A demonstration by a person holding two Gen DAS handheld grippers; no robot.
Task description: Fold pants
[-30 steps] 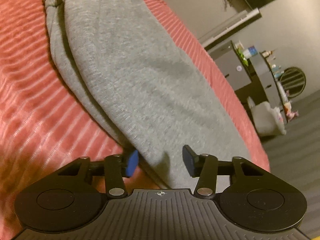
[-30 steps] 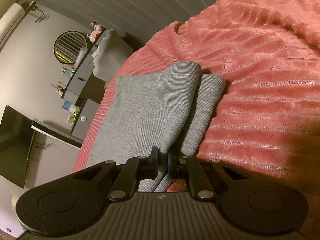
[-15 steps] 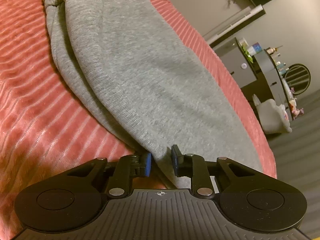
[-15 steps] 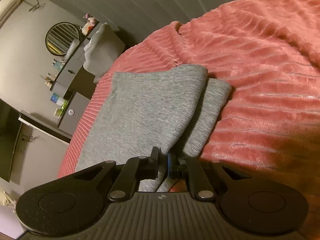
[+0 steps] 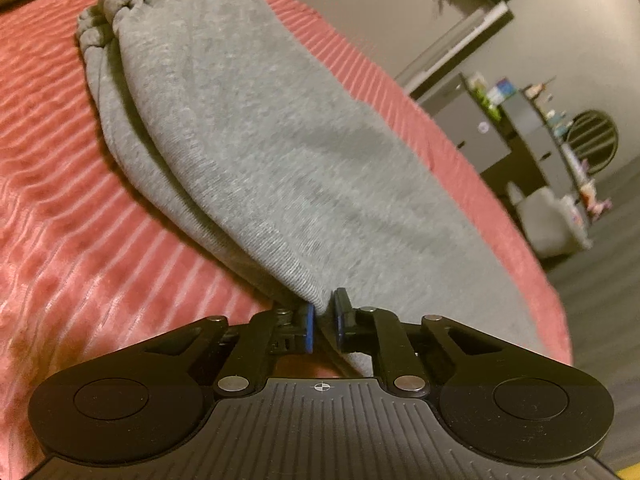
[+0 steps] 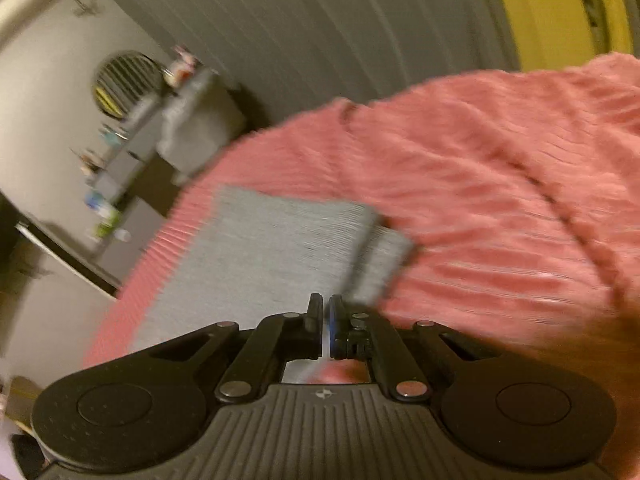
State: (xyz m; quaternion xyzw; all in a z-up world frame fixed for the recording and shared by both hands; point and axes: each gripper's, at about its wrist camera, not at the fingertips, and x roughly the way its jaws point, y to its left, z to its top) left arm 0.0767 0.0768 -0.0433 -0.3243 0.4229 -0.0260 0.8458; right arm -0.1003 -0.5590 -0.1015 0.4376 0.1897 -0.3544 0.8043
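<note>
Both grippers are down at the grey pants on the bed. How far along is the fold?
Done: the grey pants lie on the pink blanket, one leg over the other. In hand: left gripper has just closed on the fabric edge; right gripper is shut on cloth. Left: the crosswise fold.

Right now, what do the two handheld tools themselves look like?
Both match. The left tool and right tool are matte black, with a ribbed grey-black centre plate marked by a small crosshair, two round domed discs at the sides, silver pivot pins on angled link arms, and short black fingers faced with blue pads. No cables, hands or sleeves show.
</note>
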